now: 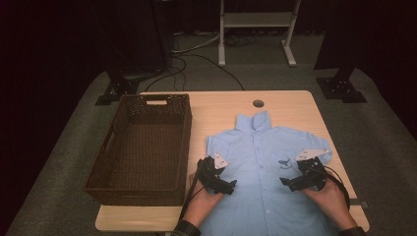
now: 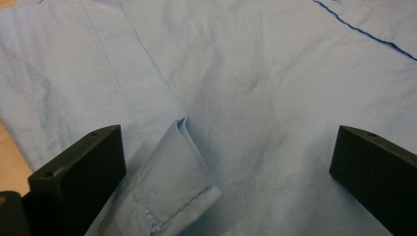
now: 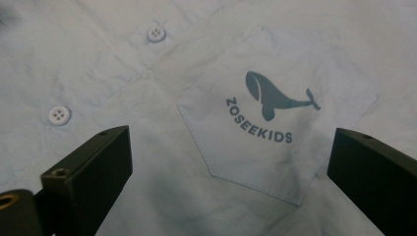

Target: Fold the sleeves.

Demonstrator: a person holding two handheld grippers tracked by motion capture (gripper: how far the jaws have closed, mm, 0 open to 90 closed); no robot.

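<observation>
Shirt (image 1: 263, 167): light blue, short-sleeved, lies flat face-up on wooden tabletop (image 1: 295, 105), collar toward far edge, hem running off near edge. Buttoned down the front.

Basket (image 1: 142, 147): dark woven, rectangular, sits on tabletop's left side, just beside shirt's left sleeve. Nothing visible inside.

L tool (image 1: 231, 186): held in person's left hand (image 1: 204, 199), low over shirt near left sleeve/side seam. Jaws spread wide, gripping nothing. L gripper view: sleeve (image 2: 167, 187) hem folded up a bit between the jaws, stitched edge showing; strip of bare tabletop at left edge of that view.

R tool (image 1: 287, 183): held in right hand (image 1: 327, 199), over shirt's chest on right side, near pocket. Jaws spread wide too, nothing between them but cloth below. R gripper view: pocket (image 3: 265, 128) w/ whale print and "ZOSEEKIDS" lettering sits between the jaws; two white buttons (image 3: 59, 115) on placket to the left.

Contact w/ cloth: can't tell for either tool.

Tools point inward toward each other, well apart, placket between them.

Background: dark room, white frame legs (image 1: 255, 29) and cables on grey floor beyond tabletop.
</observation>
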